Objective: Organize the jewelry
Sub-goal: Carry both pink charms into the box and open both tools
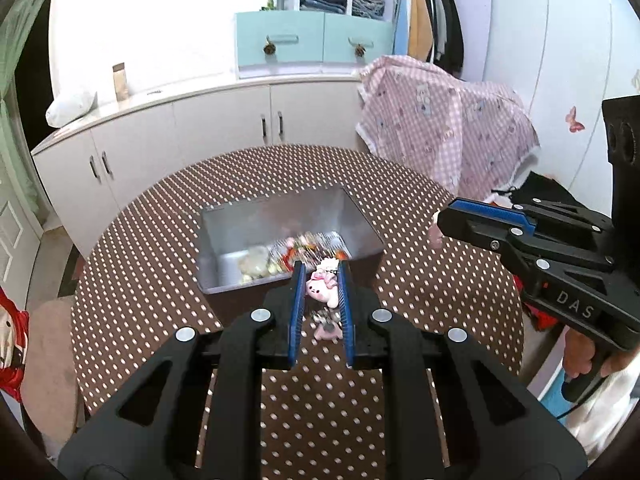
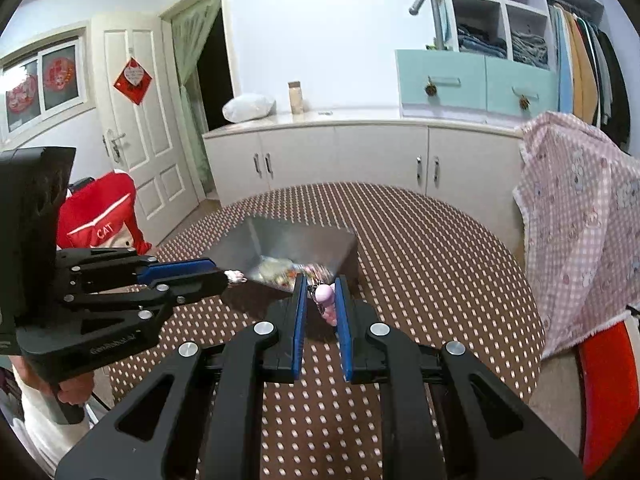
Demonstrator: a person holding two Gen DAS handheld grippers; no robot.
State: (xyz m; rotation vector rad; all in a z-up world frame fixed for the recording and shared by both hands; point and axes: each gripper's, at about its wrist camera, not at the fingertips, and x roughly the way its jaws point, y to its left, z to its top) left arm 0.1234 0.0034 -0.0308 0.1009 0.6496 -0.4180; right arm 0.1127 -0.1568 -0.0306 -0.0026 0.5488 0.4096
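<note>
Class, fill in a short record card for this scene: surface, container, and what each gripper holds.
surface: round table, brown dotted cloth
container: open metal box, small mixed trinkets inside
left gripper: jaws shut on pink bunny charm, near the box's front edge
right gripper: jaws shut on pink charm with chain

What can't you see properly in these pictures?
- Jewelry in the metal box: blurred in both views, pieces can't be told apart.
- Pink charm in the left gripper: left wrist view, fingers cover its sides.
- Pink charm in the right gripper: right wrist view, shape unclear between the fingers.
</note>
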